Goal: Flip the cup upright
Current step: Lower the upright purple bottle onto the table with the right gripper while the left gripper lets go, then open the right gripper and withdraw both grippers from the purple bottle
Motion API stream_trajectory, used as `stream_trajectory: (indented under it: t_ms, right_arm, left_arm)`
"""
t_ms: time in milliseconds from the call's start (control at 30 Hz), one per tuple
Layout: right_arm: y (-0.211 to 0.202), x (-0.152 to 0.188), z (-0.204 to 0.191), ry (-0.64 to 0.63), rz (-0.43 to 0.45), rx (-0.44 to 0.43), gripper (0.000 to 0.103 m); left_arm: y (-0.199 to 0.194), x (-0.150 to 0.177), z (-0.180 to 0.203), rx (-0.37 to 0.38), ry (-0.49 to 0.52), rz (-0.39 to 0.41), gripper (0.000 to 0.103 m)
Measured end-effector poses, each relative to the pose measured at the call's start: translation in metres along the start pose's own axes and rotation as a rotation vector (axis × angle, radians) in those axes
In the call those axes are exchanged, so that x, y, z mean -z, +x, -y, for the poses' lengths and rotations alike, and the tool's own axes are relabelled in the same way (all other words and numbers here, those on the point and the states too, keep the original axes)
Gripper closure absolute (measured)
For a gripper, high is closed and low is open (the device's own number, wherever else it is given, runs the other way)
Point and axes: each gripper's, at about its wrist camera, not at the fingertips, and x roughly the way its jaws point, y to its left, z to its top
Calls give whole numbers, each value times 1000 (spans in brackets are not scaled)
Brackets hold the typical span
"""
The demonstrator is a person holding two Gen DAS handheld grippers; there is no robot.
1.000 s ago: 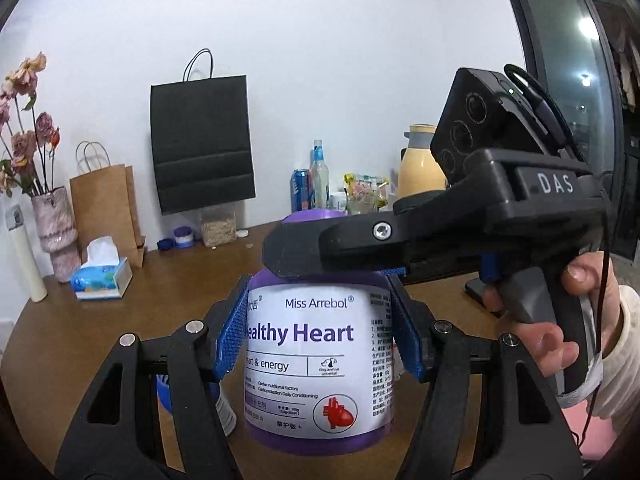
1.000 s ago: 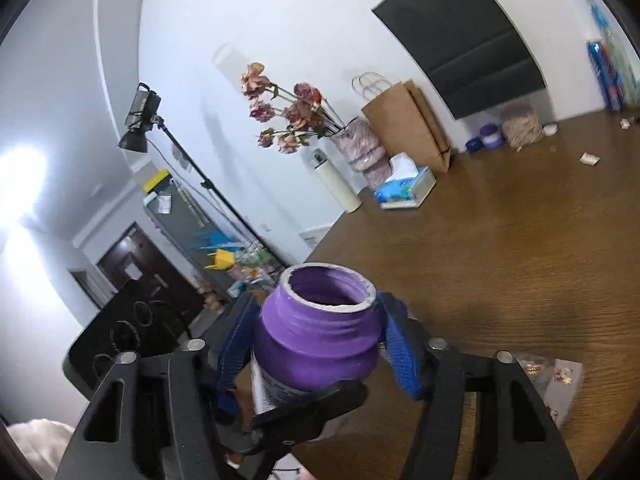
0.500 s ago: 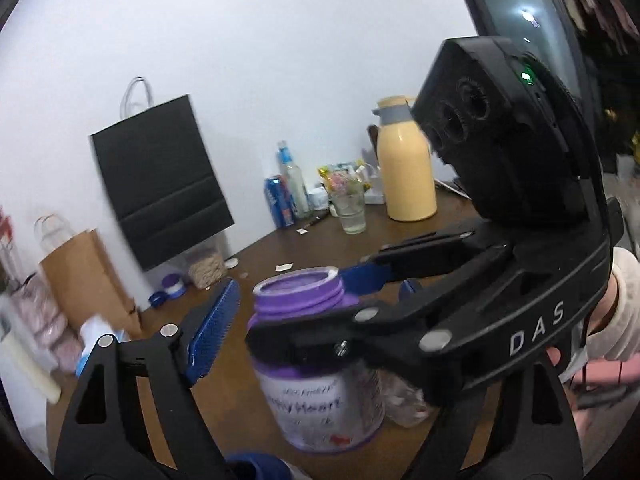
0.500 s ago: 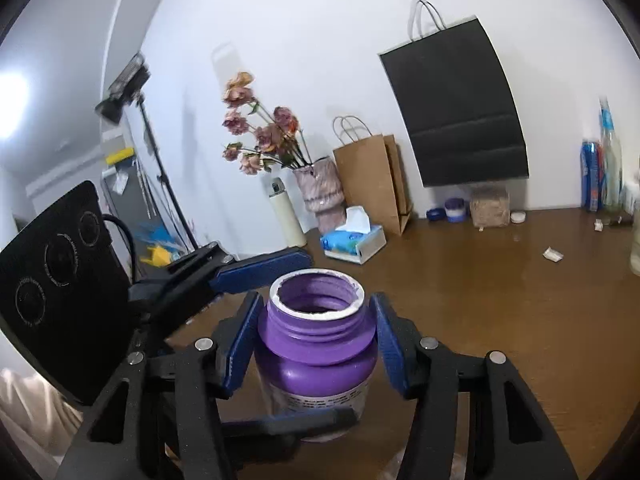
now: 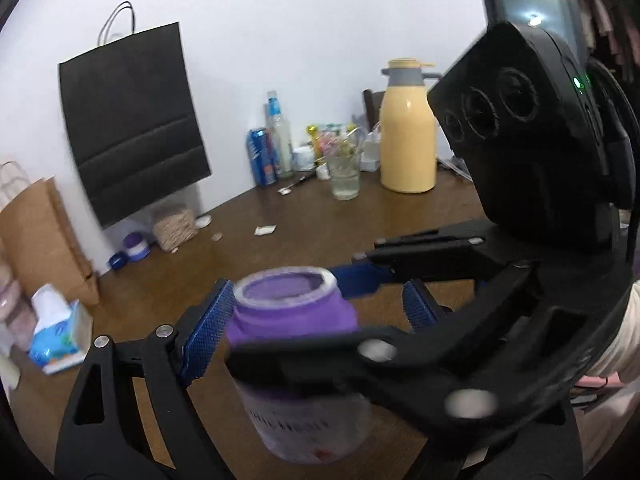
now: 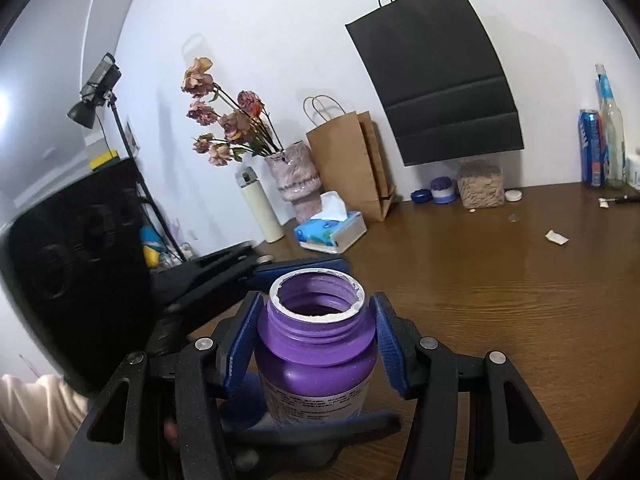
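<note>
The cup is a purple jar with a white label, standing mouth up over the wooden table. My right gripper is shut on it, its blue pads pressed to both sides of the neck and shoulder. In the left wrist view the jar sits between the fingers of my left gripper, which is open: the left pad is close to the jar and the right pad stands well clear. The right gripper's black fingers cross in front of the jar. I cannot tell whether the base touches the table.
Along the wall stand a black paper bag, a brown bag, a vase of dried flowers, a white flask and a tissue box. A yellow jug, a glass, a can and bottles stand far right.
The left gripper, shut on the jar's body a second ago, has let go and opened. The right gripper kept its hold and brought the jar from tilted to level.
</note>
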Motion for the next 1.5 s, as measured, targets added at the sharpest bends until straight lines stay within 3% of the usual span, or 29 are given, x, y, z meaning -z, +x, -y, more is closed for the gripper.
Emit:
stream_trajectory:
  t_ms: [100, 200, 233, 367, 500, 600, 733, 1100, 1167, 1233, 1333, 1400, 1500]
  right_arm:
    - [-5, 9, -1, -11, 2, 11, 44]
    - [-6, 20, -5, -44, -23, 47, 44]
    - [-4, 23, -5, -54, -32, 73, 44]
    - [7, 34, 1, -65, -80, 110, 44]
    - [22, 39, 9, -118, -88, 132, 44]
    - [26, 41, 8, -169, -72, 74, 44]
    - [24, 42, -1, -170, -94, 53, 44]
    - [17, 76, -35, -300, -181, 151, 43]
    - [15, 81, -39, -325, -181, 159, 41]
    - [15, 83, -39, -318, -214, 158, 29]
    - [16, 84, -38, -303, -226, 172, 23]
    - [13, 83, -37, -289, -225, 193, 23]
    - [-6, 78, -39, -246, -196, 173, 23]
  left_arm:
    - [-18, 12, 19, -77, -7, 18, 20]
    - [-39, 45, 30, -25, -46, 117, 0]
    - [-39, 52, 31, -22, -41, 125, 0]
    - [-26, 72, 24, -32, -22, 81, 0]
    - [-11, 77, -4, -32, -137, 19, 1]
    - [-17, 78, -13, -54, -197, 36, 1]
    - [-26, 81, -6, -77, -195, 39, 1]
    - [-47, 115, 34, -41, -153, -74, 0]
    - [-53, 122, 38, -74, -131, -87, 0]
    - [-54, 128, 38, -88, -121, -106, 0]
    - [-51, 133, 29, -69, -173, -155, 0]
    - [-57, 132, 25, -105, -218, -128, 0]
    - [-75, 130, 32, -127, -209, -79, 0]
